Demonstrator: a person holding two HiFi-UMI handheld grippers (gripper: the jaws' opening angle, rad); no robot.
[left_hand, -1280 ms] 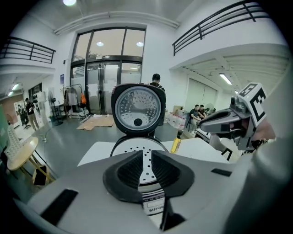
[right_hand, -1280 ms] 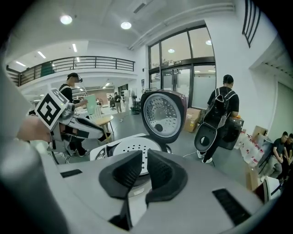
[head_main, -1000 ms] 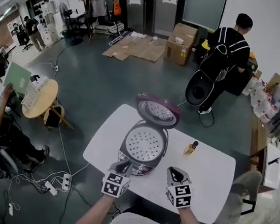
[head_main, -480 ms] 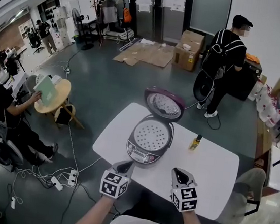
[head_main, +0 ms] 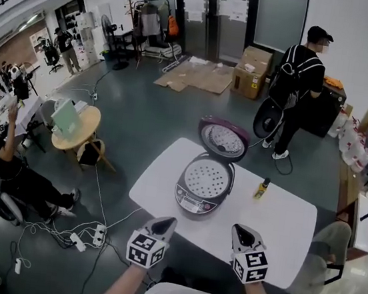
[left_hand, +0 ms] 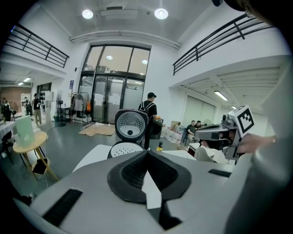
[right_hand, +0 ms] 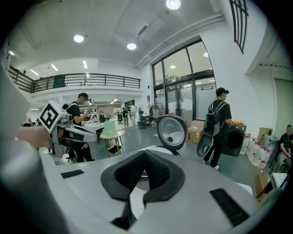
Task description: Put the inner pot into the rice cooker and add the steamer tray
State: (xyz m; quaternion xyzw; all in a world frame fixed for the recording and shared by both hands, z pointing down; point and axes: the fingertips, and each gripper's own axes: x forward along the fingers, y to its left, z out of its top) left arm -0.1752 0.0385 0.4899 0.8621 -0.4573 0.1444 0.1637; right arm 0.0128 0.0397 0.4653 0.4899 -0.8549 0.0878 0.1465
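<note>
Holds the left claw [head_main: 168, 220] clenched on nothing at the near edge of the white counter [head_main: 282, 220]. Shows, farther back on that counter, the rice cooker [head_main: 193, 201] with its lid [head_main: 223, 140] tipped up and the perforated steamer tray [head_main: 206, 179] seated in its mouth, hiding whatever is below. Keeps the right claw [head_main: 240, 228] clenched and empty too, level with the left one and well apart from it, with a small yellow bottle [head_main: 261, 188] standing beyond it, just right of the cooker.
</note>
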